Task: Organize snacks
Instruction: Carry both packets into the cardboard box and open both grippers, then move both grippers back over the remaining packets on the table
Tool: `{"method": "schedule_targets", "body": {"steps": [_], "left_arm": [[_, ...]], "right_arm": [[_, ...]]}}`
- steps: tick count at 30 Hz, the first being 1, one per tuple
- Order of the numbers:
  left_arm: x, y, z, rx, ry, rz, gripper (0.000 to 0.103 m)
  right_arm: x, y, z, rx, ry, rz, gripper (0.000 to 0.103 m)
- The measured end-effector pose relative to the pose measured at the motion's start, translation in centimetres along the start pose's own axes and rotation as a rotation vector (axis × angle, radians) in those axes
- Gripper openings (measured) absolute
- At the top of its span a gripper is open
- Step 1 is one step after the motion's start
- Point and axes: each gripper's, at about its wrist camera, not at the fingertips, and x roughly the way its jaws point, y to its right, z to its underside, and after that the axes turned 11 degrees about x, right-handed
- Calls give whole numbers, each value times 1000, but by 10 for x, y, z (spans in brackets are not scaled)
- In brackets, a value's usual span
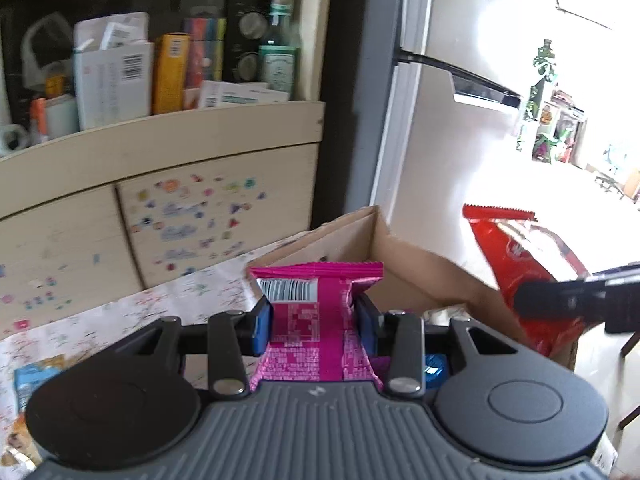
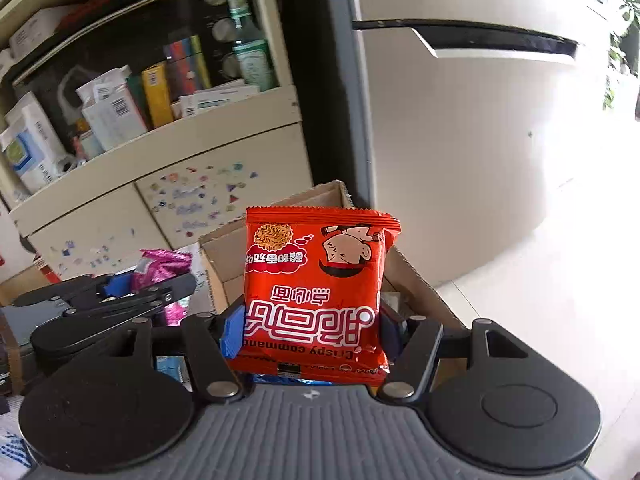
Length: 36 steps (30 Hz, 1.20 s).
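My left gripper (image 1: 314, 326) is shut on a pink snack packet (image 1: 316, 320), held upright with its barcode side toward the camera, in front of the near wall of an open cardboard box (image 1: 404, 256). My right gripper (image 2: 310, 330) is shut on a red crispy-noodle packet (image 2: 316, 292), upside down, held above the same cardboard box (image 2: 224, 256). In the left wrist view the red packet (image 1: 524, 264) and a right gripper finger (image 1: 568, 300) hang over the box's right side. In the right wrist view the left gripper (image 2: 120, 292) shows at the left with the pink packet (image 2: 164, 268).
The box stands on a table with a floral cloth (image 1: 120, 312). Behind it is a cream cabinet (image 1: 160, 160) with stickers and a shelf crowded with boxes and a bottle (image 1: 280, 40). A white fridge (image 2: 460, 120) stands to the right. A blue packet (image 1: 28, 380) lies at the left on the table.
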Motion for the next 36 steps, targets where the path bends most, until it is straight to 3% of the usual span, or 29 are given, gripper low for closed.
{"method": "schedule_targets", "body": {"steps": [7, 11, 16, 24, 30, 36], "left_arm": [[26, 15, -6, -16, 4, 58, 43], [30, 23, -3, -17, 7, 63, 82], [14, 21, -11, -19, 22, 59, 91], [-26, -4, -9, -46, 4, 25, 96], [-57, -24, 11, -44, -51, 21, 97], [-81, -52, 30, -91, -62, -39, 97]], "right_arm": [[5, 15, -4, 87, -7, 38, 70], [10, 18, -5, 119, -16, 67, 79], [5, 17, -6, 134, 15, 47, 87], [2, 4, -5, 121, 16, -32, 92], [4, -13, 0, 93, -1, -86, 94], [10, -34, 8, 24, -27, -118, 94]]}}
